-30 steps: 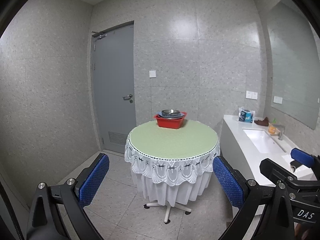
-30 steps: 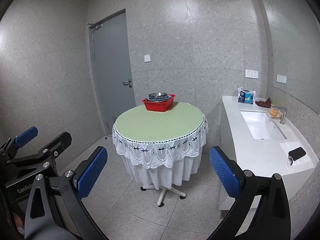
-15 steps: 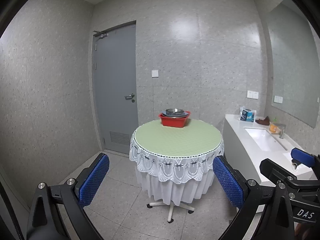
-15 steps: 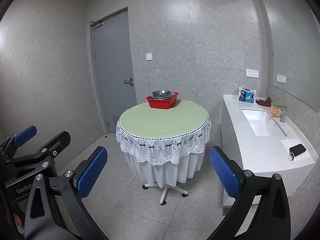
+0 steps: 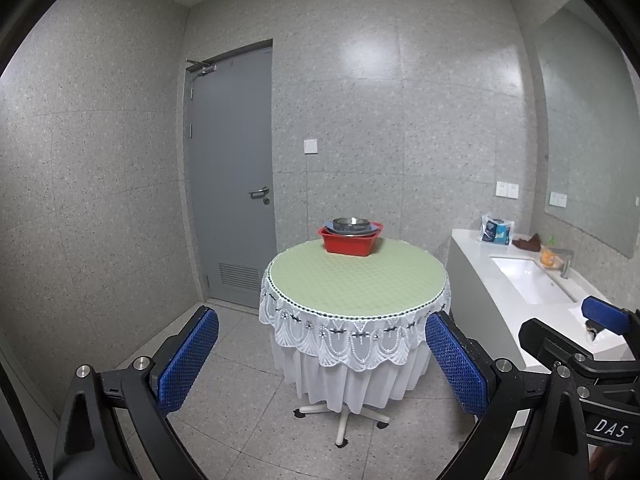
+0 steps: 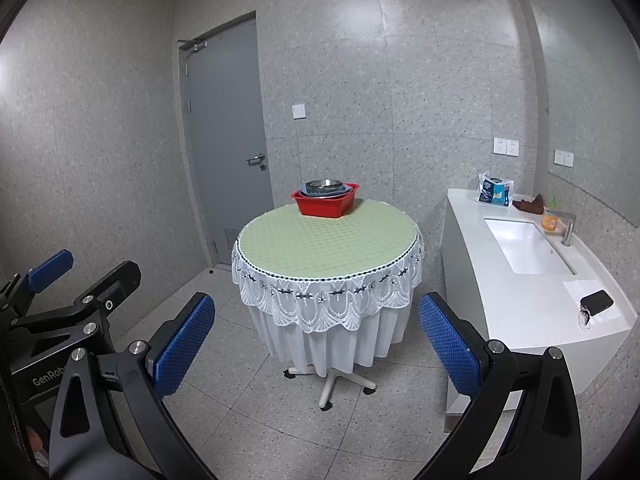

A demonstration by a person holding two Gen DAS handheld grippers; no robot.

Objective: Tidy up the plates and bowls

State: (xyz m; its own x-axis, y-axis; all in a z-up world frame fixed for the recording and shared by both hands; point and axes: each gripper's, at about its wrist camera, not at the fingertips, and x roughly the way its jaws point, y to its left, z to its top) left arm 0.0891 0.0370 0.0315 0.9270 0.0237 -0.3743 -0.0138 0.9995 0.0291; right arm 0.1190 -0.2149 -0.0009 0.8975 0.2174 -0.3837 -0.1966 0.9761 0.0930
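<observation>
- Left wrist view: the stacked dishes in the red basin [image 5: 351, 241] are far off and small; only a metal bowl [image 5: 351, 223] on top and a bluish rim below it can be told, and how many pieces lie under them is hidden by the basin wall.
- The left gripper [image 5: 320, 360] is spread wide with nothing between its blue pads [image 5: 188, 364]; it hangs above the floor, well short of the round table [image 5: 356, 276].
- The basin sits at the table's far edge, on the green cloth.
- Right wrist view: the same stack is hard to resolve; the metal bowl [image 6: 324, 184] tops the red basin [image 6: 325, 201].
- The right gripper [image 6: 316, 340] is likewise released and empty, apart from the round table [image 6: 328, 240]; the left gripper [image 6: 72, 300] is cut off at the lower left edge.
</observation>
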